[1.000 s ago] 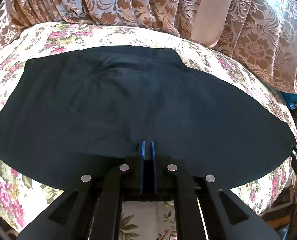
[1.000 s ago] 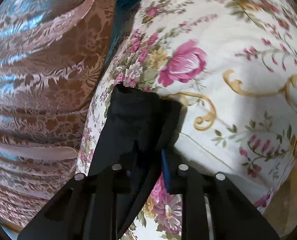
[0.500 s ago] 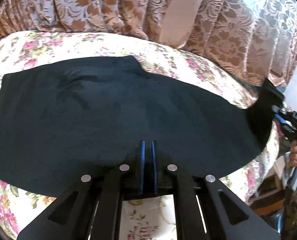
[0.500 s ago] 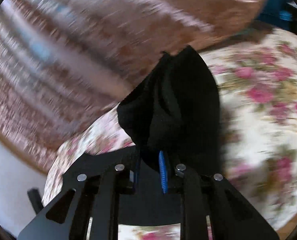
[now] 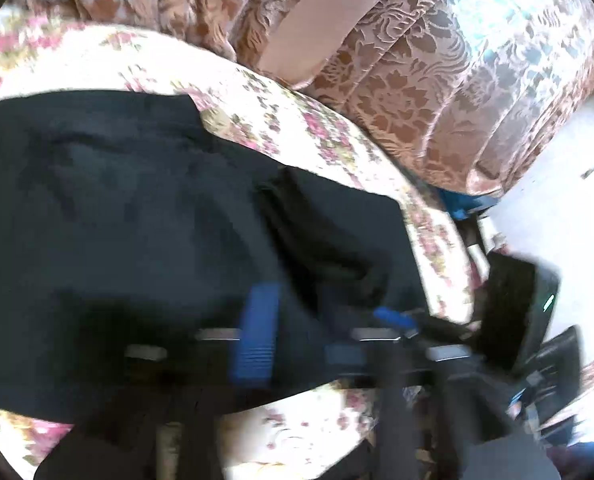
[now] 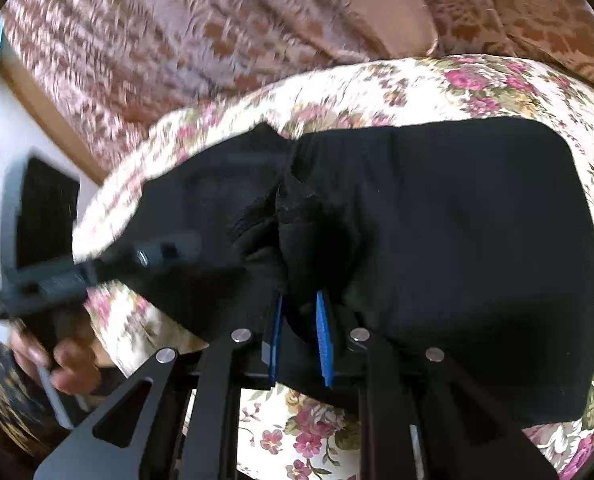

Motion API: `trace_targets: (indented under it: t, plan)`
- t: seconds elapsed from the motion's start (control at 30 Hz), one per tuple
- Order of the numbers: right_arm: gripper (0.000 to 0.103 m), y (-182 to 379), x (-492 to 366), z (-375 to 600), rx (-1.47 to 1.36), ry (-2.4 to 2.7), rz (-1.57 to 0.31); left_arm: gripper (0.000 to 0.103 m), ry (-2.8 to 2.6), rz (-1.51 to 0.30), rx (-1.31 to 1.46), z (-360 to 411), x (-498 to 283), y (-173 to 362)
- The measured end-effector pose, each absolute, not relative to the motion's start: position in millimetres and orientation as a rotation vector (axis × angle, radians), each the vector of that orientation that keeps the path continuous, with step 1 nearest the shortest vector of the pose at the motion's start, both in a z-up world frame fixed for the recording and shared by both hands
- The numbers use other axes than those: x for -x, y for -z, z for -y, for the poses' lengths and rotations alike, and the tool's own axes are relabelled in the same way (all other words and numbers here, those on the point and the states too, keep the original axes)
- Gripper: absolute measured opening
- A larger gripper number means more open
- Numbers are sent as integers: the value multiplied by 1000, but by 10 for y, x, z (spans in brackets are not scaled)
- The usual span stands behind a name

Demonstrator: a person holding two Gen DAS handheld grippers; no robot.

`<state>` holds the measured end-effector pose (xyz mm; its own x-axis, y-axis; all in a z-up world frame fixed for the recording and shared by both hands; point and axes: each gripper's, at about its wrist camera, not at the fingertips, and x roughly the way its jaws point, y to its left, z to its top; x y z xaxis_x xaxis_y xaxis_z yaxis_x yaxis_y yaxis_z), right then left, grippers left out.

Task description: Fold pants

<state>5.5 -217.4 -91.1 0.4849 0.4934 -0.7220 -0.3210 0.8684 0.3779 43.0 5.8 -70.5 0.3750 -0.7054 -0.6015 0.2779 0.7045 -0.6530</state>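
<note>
- Your right gripper: blue pads stand a little apart with a bunched fold of the black pants pinched between them. It is grasping the cloth.
- Pants location: spread flat on the floral bedspread, extending ahead and to the right of your right gripper; a doubled-over portion lies just ahead and left of its tips.
- Your left gripper: motion-blurred. One blue pad shows over the pants, the other is smeared. Whether it is clenched or released, you cannot tell.
- In the right wrist view, your left tool's black body sits to the left, at the pants' near edge.
- Patterned brown curtain hangs beyond the bed.
</note>
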Motion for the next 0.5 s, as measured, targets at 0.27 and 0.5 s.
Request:
trace_targets:
  t: [0.27, 0.5]
  plan:
    - [17, 985, 181, 1948, 42, -487, -866, 75, 715, -1048, 616, 85, -676, 735]
    - [46, 779, 339, 2297, -91, -512, -827, 75, 683, -1161, 590, 287, -855, 881]
